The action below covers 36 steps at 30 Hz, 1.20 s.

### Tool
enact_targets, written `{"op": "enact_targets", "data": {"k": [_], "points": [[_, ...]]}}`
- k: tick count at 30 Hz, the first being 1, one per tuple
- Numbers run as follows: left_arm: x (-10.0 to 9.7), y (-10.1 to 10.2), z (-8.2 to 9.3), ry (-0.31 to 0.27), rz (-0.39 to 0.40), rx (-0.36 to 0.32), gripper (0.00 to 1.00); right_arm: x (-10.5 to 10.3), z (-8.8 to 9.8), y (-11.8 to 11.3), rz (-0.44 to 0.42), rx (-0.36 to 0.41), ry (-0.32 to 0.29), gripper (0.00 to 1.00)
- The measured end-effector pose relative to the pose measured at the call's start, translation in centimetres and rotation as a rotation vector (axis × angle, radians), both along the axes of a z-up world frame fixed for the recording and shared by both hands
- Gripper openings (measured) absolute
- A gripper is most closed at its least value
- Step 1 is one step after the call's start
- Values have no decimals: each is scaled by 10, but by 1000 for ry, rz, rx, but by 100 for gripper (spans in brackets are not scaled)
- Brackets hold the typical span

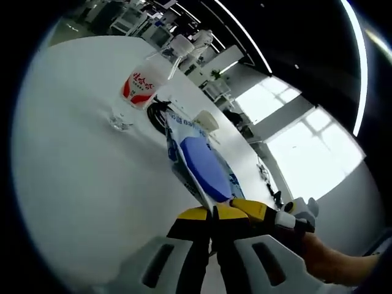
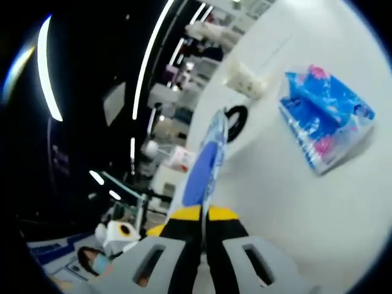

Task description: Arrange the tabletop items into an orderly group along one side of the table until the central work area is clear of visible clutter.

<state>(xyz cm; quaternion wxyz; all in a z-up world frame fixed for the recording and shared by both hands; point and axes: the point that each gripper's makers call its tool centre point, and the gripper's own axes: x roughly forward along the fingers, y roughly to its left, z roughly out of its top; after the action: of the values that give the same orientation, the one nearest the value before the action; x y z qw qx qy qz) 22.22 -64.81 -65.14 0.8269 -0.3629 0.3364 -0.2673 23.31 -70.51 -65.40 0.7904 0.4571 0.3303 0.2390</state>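
A flat white packet with a blue oval print (image 1: 202,162) stands on edge above the white table (image 1: 79,184). My left gripper (image 1: 212,214) is shut on its near edge. The right gripper (image 1: 260,211) comes in from the right, with its yellow tips against the same edge. In the right gripper view, my right gripper (image 2: 204,214) is shut on the packet (image 2: 205,162), seen edge-on. A blue and pink tissue pack (image 2: 324,119) lies on the table to the right. Beyond the packet sits a black coiled cable (image 2: 236,121).
A clear bottle with a red and white label (image 1: 142,82) stands at the far side, with a small clear glass item (image 1: 119,119) beside it and the black cable (image 1: 158,113) nearby. A cream cup-like thing (image 2: 248,79) sits past the cable. A hand (image 1: 334,260) holds the right gripper.
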Motion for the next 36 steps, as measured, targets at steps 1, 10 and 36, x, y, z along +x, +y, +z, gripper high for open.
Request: {"op": "enact_targets", "data": {"k": [1,10,36], "points": [[-1,-1,1,1,-8,-7,0,0,1,-1,3,1,-1,0],[-15,-12,6,-38,-151,13,6,-5,15,-11,74,12,-51,0],[25,37,27,-208,-261,147,45,-71,49,-49,476,-98,-193,0]]}}
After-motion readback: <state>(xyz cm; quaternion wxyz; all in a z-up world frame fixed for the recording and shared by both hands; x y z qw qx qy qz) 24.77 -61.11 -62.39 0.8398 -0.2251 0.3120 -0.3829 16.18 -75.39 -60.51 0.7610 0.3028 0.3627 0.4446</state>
